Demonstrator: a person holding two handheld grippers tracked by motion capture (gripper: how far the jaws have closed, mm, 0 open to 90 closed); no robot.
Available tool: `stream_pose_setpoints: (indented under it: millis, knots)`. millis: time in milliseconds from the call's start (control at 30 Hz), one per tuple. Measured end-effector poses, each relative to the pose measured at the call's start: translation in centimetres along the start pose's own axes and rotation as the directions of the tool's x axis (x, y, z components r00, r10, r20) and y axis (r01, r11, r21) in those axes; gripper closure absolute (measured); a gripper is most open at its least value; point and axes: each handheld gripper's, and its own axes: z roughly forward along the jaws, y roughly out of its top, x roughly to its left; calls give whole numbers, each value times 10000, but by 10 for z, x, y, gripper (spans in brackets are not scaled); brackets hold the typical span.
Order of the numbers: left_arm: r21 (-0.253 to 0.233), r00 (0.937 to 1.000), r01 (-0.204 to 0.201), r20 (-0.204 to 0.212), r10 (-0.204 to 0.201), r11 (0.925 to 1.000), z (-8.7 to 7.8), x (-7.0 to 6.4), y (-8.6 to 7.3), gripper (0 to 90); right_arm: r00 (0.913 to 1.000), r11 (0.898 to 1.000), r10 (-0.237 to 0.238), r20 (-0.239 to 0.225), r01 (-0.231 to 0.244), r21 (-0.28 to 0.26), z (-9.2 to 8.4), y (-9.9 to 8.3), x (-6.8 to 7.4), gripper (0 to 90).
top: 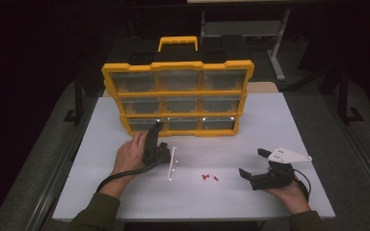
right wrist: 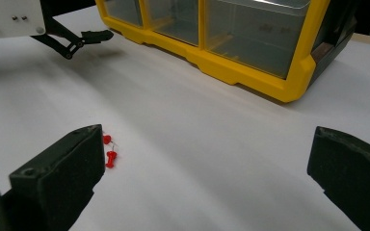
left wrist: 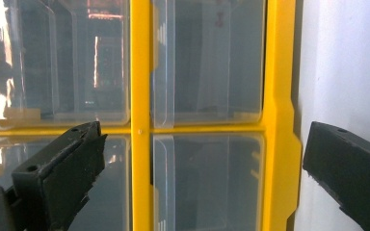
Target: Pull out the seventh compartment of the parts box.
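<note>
Yellow plastic organizer with clear drawers (top: 178, 96) sits right in front of the left gripper (top: 155, 129), jaws spread wide, holding nothing. Small red pushpins (top: 209, 177) lie just left of the right gripper (top: 253, 166), also wide open and empty.

Organizer (top: 178, 98) blocks rear; table (top: 250, 144) front w/ pins (top: 209, 177).
</note>
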Motion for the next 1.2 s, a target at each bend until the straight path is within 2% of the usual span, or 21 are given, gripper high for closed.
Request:
stream_pose_setpoints:
  millis: [67, 133, 300, 333, 767, 833, 1000, 1167, 1200]
  knots:
    - [24, 9999, 124, -51, -124, 9999, 2, -1, -3, 3, 10000, 10000, -19, -6, 19, -3, 0, 0, 0, 0]
    - [255, 10000, 67, -61, -65, 9997, 2, 0, -4, 3, 10000, 10000, -31, -1, 31, 3, 0, 0, 0, 0]
    - [342, 9995, 209, -253, -201, 9992, 4, 0, -9, 3, 10000, 10000, -26, -3, 26, 10, 0, 0, 0, 0]
    - [500, 9996, 141, -250, -129, 9986, 3, 1, -10, 3, 10000, 10000, -29, -5, 29, 9, 0, 0, 0, 0]
    - [958, 9985, 147, -538, -95, 9953, 8, 0, -23, 5, 10000, 10000, -14, 2, 14, -2, 0, 0, 0, 0]
    - [922, 9975, 78, -706, -13, 9957, 8, -1, -25, 53, 10000, 10000, -12, 3, 12, -5, 0, 0, 0, 0]
    - [1102, 9964, 105, -852, -11, 9939, 10, 0, -28, 53, 10000, 10000, -7, -1, 7, -4, 0, 0, 0, 0]
    - [1206, 9942, -27, -1064, 156, 9927, 12, -2, -31, 61, 10000, 10000, -9, 2, 9, 7, 0, 0, 0, 0]
    - [1272, 9947, 53, -1025, 78, 9919, 12, -2, -31, 62, 10000, 10000, 4, 1, -4, 5, 0, 0, 0, 0]
